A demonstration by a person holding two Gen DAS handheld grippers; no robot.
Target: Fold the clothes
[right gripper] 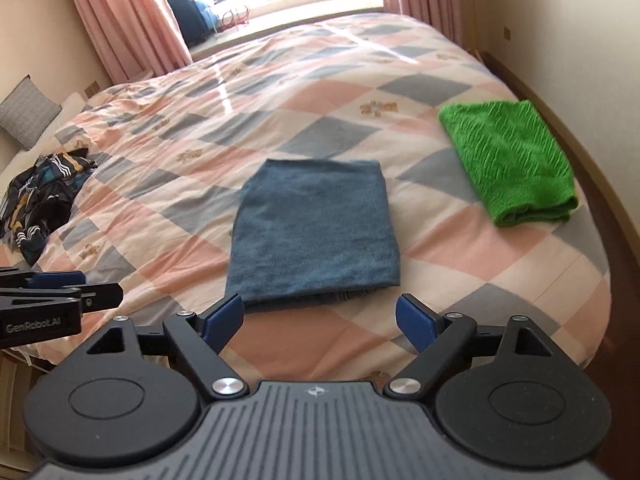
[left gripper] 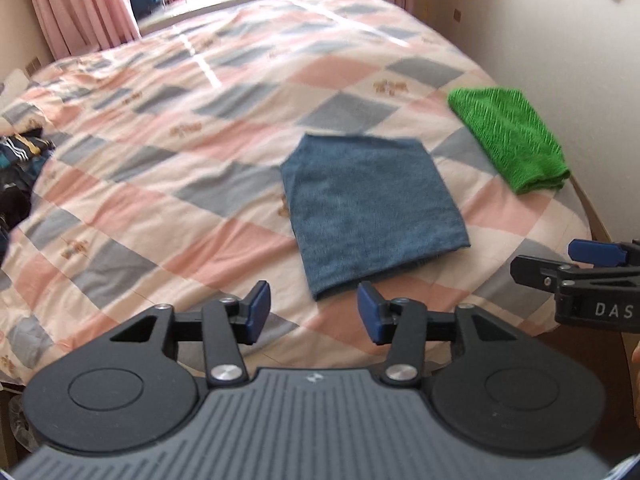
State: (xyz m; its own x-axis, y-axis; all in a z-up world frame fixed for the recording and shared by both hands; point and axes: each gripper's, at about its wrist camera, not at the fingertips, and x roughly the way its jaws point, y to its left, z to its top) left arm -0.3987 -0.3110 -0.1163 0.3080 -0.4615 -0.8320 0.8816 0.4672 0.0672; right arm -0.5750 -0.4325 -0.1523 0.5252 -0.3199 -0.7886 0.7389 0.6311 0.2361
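Hovering at bed edge, both grippers released, nothing grasped.

Left wrist: left gripper (left gripper: 313, 312) spread wide, folded blue garment (left gripper: 370, 208) just ahead, slightly right, long axis running away along quilt (left gripper: 160, 152). Right wrist: right gripper (right gripper: 320, 320) likewise agape, centred on garment's near hem, judged nearer; green folded cloth (right gripper: 510, 166) far right; unfolded pile (right gripper: 40, 196) left.

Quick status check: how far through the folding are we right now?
Done: the green garment lies folded near the bed's right edge, and the blue garment lies folded flat mid-bed. In hand: nothing; the left gripper and right gripper are both open, just short of the blue one. Left: the crumpled patterned clothes pile at the left.
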